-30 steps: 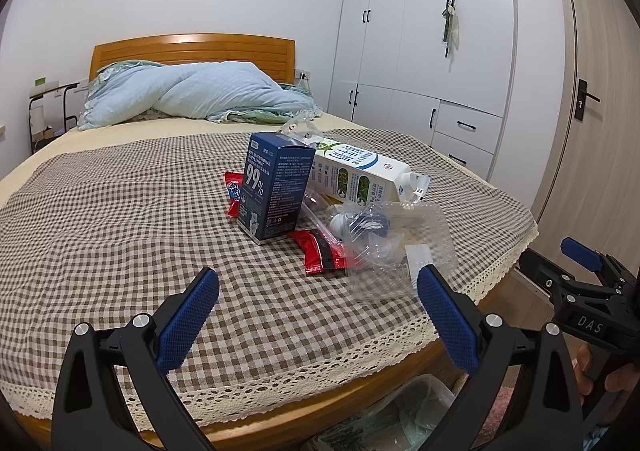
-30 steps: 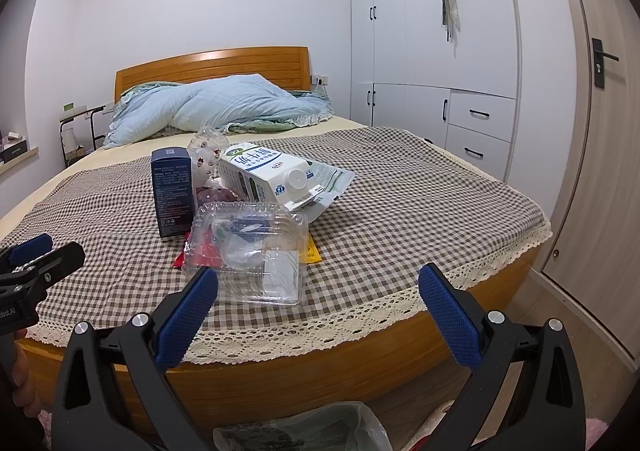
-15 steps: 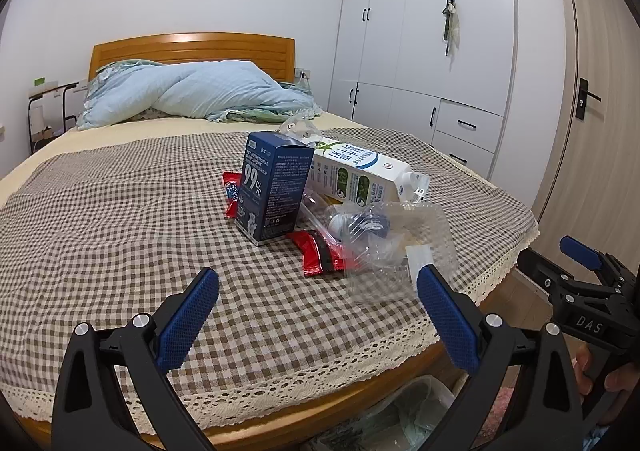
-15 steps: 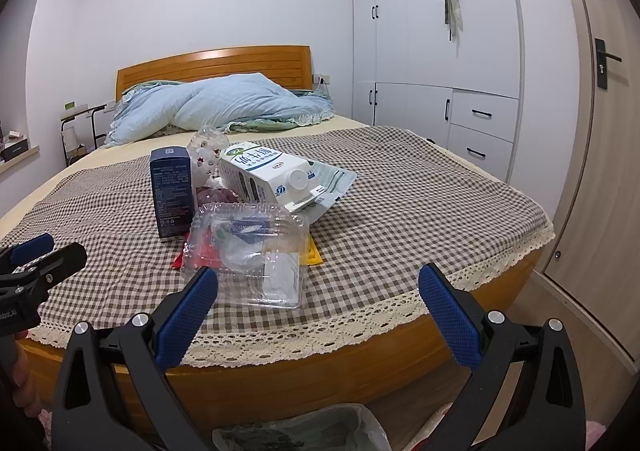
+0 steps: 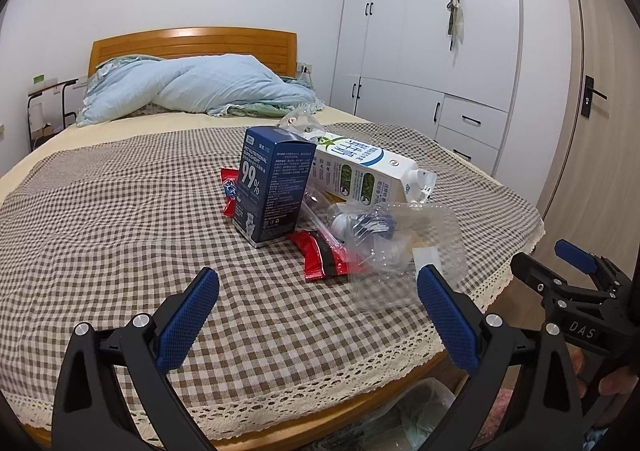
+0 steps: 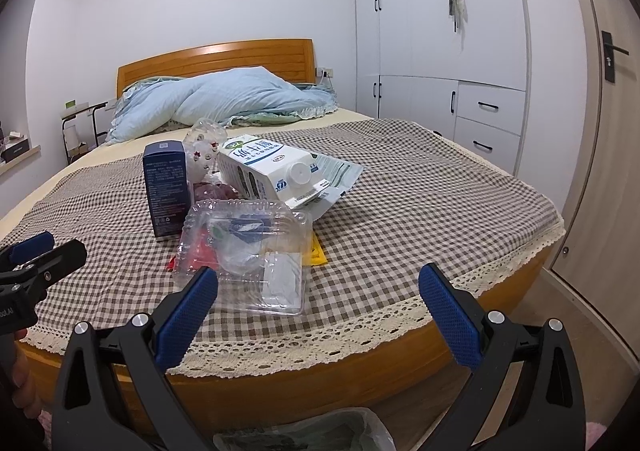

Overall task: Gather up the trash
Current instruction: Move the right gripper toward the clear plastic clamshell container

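A heap of trash lies on the checked bedspread [image 5: 100,219]: an upright dark blue box [image 5: 272,191] [image 6: 168,183], a white milk carton [image 5: 360,171] [image 6: 264,167] on its side, red wrappers [image 5: 320,255], a clear plastic clamshell [image 5: 400,251] [image 6: 248,251] nearest the bed's foot, and a crumpled clear bottle [image 6: 202,149] behind. My left gripper [image 5: 318,319] hovers open above the spread, short of the heap. My right gripper [image 6: 318,319] is open over the bed's foot edge, with the clamshell just beyond its left finger. Neither holds anything.
A bin lined with a plastic bag [image 6: 304,435] [image 5: 400,415] stands on the floor below the foot of the bed. A blue duvet [image 5: 200,91] is piled at the headboard. White wardrobes [image 6: 440,31] and a door [image 6: 612,131] line the right side.
Both grippers have crept slightly forward toward the heap, so the trash looks a little nearer. Neither gripper's opening has changed and the trash has not moved.
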{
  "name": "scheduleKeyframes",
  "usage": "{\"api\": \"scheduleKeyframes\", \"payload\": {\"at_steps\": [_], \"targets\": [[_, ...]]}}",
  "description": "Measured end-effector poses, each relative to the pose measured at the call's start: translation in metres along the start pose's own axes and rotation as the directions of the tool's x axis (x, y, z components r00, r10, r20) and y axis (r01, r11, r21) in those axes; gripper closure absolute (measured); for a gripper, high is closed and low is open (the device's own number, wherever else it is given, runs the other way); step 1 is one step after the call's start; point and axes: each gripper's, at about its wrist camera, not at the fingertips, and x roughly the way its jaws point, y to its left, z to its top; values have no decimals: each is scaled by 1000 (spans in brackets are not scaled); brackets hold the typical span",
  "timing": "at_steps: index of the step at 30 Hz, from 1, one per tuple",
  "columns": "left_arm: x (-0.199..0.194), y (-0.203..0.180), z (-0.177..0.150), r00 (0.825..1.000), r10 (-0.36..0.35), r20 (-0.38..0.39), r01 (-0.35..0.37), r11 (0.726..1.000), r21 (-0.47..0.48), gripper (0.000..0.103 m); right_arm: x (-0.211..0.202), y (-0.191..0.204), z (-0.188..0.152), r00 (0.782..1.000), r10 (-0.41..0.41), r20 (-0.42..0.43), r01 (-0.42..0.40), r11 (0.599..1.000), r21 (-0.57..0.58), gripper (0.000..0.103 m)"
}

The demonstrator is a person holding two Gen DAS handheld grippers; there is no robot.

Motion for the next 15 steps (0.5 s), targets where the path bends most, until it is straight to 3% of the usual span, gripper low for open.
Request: {"api": "scheduleKeyframes", "payload": {"at_steps": [15], "targets": [[26, 2, 6, 999, 15, -31, -16, 1000, -10, 7, 32, -8, 1, 999, 24, -35, -23, 1000, 19, 6]]}}
